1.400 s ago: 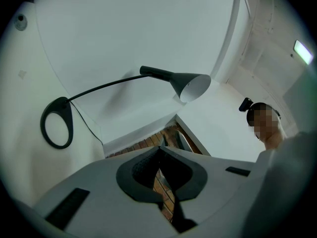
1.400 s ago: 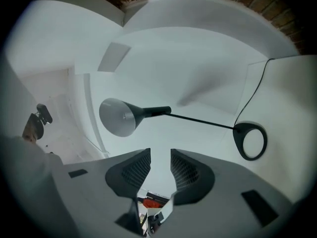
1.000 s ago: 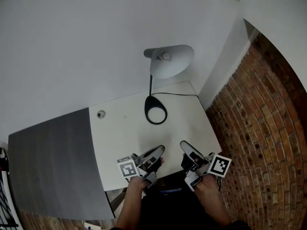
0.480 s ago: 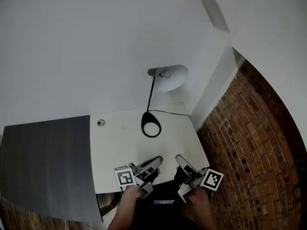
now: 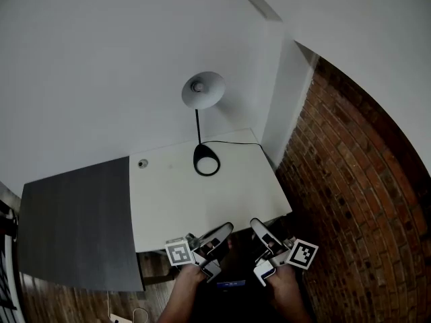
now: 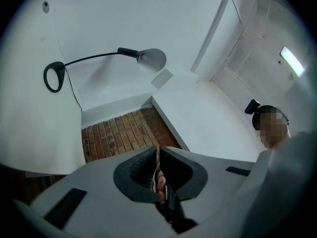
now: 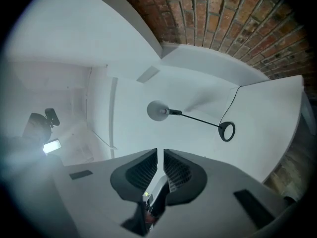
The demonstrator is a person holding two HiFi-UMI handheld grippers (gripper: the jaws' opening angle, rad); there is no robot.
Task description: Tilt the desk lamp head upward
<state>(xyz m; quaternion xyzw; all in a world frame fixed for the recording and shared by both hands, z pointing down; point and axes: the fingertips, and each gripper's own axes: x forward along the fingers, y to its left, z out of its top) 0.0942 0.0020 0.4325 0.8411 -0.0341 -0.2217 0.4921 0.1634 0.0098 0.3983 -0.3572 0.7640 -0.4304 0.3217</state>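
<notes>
A black desk lamp stands at the back of the white desk [image 5: 202, 200]: ring base [image 5: 206, 160], thin stem, grey shade [image 5: 203, 89] showing its bulb. It also shows far off in the left gripper view, shade [image 6: 152, 59] and base [image 6: 53, 77], and in the right gripper view, shade [image 7: 157, 110] and base [image 7: 227, 131]. Both grippers hang off the desk's front edge, far from the lamp. My left gripper [image 5: 227, 227] [image 6: 157, 150] is shut on nothing. My right gripper [image 5: 254, 222] [image 7: 160, 152] is closing, a thin gap left, nothing between its jaws.
A brick wall [image 5: 350, 180] runs along the desk's right side. A dark grey panel [image 5: 74, 214] adjoins the desk on the left. The lamp's black cord [image 5: 236, 142] trails to the back right corner. A small round fitting [image 5: 142, 163] sits in the desk top.
The head view has pulled back and swung, so the lamp looks smaller and farther. Both grippers have drawn back from over the desk to just off its front edge. The lamp has not moved.
</notes>
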